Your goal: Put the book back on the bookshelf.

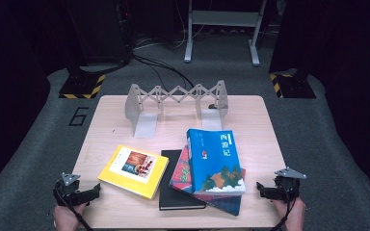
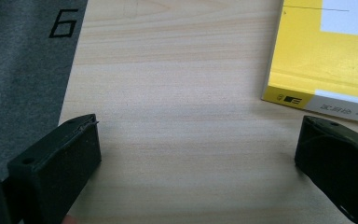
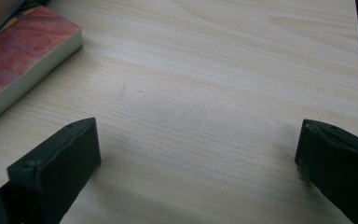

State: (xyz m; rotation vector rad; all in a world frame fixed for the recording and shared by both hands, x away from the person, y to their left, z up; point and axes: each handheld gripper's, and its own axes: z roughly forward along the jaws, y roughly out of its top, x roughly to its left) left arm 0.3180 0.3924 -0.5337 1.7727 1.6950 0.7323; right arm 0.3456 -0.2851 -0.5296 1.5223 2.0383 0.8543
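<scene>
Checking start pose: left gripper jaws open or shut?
Open. The left gripper has its jaws wide apart over bare table, nothing between them.

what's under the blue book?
The blue book lies on a red-covered book, which overlaps a black book on the table. Most of the red cover is hidden; anything else beneath can't be seen.

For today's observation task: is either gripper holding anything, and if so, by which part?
Nothing is held. The left gripper and right gripper both stand open over bare table.
</scene>
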